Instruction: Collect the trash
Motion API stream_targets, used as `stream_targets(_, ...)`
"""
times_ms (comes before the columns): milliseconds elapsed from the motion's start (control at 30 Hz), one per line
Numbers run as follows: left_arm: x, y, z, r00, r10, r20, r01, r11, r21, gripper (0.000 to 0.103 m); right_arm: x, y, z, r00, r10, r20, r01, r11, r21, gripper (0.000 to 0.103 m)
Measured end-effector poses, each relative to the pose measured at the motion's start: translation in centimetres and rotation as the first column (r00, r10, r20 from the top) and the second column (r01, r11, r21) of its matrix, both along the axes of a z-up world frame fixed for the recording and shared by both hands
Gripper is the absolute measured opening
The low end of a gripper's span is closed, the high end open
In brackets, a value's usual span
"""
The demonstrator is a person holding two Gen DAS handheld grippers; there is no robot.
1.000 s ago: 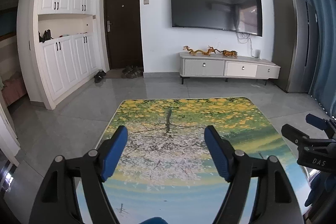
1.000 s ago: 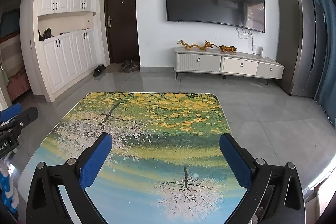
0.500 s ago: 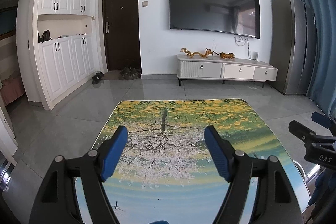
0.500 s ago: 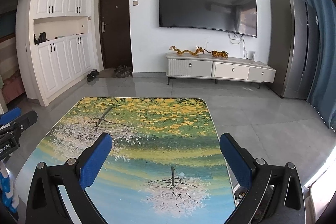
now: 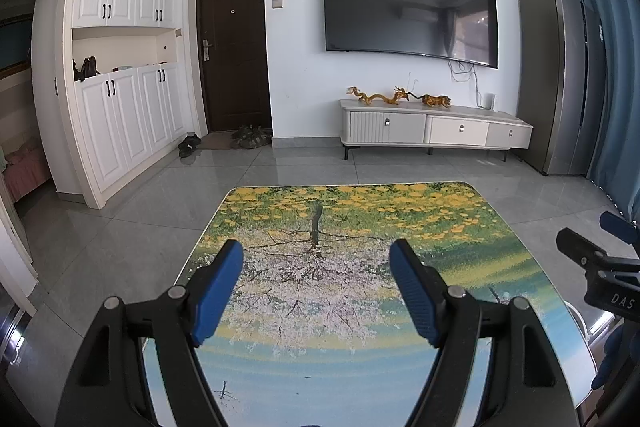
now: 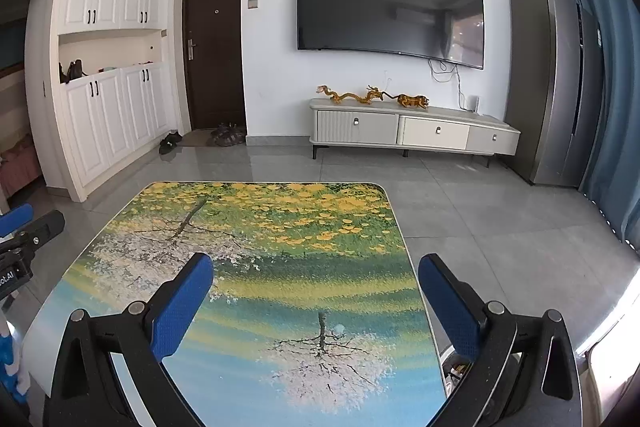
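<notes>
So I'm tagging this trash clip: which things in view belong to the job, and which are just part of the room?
Job:
- left gripper, jaws open, empty
- right gripper, jaws open, empty
- table; no trash visible on it

Just there:
- TV
- TV cabinet with dragon figurines
- shoes by the door
- fridge
- curtain

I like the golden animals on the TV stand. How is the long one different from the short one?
The golden dragon is long, thin and wavy; the golden tiger is short and chunky. The dragon stands left on the TV stand, the tiger further right. Both are shiny gold and sit under the TV.
</notes>
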State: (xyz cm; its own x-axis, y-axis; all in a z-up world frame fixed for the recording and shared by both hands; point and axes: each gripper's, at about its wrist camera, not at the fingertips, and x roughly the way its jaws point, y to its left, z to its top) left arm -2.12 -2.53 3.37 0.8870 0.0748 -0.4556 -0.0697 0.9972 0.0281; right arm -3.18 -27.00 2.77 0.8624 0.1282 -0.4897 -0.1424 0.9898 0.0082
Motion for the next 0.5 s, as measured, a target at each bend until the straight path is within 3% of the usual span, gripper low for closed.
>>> stream_targets(500,0.4,-1.9,-0.8,0.998,-0.057,-0.014,0.057,0.998,0.008,0.074,-0.9,-3.1,-1.6,0.998,-0.058,-0.037,0.059,0.998,0.009,0.103)
